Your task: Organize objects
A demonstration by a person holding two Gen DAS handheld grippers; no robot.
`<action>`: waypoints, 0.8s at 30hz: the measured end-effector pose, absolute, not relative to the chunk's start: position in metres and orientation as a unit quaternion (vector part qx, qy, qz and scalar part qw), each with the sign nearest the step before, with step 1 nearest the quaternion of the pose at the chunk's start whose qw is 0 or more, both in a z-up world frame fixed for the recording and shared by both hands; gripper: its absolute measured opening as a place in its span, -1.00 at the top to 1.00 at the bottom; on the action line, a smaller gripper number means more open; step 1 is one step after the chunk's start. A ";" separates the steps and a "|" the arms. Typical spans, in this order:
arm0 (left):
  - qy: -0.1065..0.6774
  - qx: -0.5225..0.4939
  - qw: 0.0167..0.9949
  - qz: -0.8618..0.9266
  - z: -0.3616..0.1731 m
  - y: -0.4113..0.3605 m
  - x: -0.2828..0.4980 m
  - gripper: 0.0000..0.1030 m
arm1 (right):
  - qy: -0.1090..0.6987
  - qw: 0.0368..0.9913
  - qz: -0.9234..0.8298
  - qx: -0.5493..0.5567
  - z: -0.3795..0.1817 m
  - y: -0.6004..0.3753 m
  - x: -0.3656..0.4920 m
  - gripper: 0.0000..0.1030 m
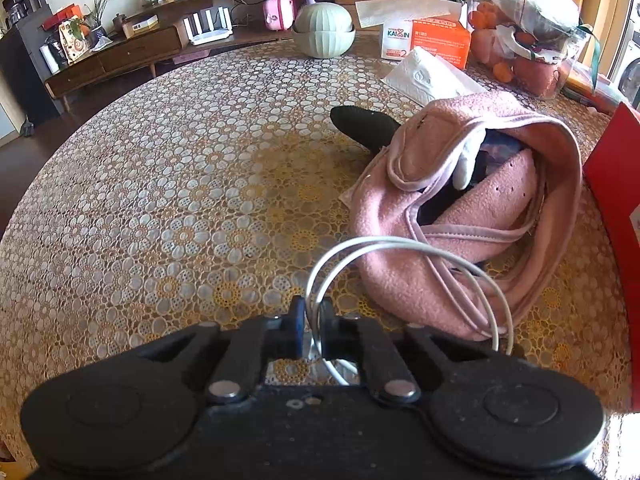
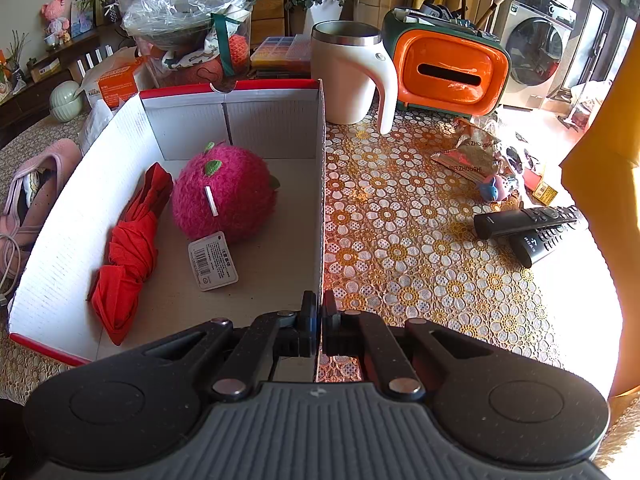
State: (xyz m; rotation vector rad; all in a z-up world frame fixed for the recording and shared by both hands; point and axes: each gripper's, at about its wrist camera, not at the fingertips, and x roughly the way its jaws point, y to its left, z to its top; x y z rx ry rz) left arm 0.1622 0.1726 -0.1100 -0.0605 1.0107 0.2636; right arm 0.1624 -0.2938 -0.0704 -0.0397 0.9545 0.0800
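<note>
In the left wrist view my left gripper [image 1: 314,320] is shut on a loop of white cable [image 1: 400,246]. The cable curls over a pink fleece pouch [image 1: 460,208] lying open on the table to the right, with white and dark items inside. A black object [image 1: 360,124] lies behind the pouch. In the right wrist view my right gripper [image 2: 321,316] is shut on the right wall of an open red-rimmed cardboard box [image 2: 256,120]. Inside the box lie a folded red umbrella [image 2: 128,256] and a fuzzy magenta plush fruit [image 2: 224,192] with a paper tag.
Right of the box stand a white mug [image 2: 348,68] and an orange tissue holder [image 2: 448,72]. Two black remotes [image 2: 528,224] and a snack packet [image 2: 468,152] lie nearer. Behind the pouch are paper towels [image 1: 432,76], an orange tissue box [image 1: 436,36] and green bowls [image 1: 324,32].
</note>
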 end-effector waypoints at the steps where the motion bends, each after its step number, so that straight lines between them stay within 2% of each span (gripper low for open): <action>1: 0.481 -0.028 0.867 0.124 -0.108 0.172 0.161 0.90 | 0.459 0.887 0.039 -0.019 -0.070 -0.294 0.163 0.98; 24: 0.411 0.024 0.911 0.003 -0.008 0.106 0.128 0.97 | 0.459 0.887 0.038 -0.020 -0.070 -0.293 0.163 0.97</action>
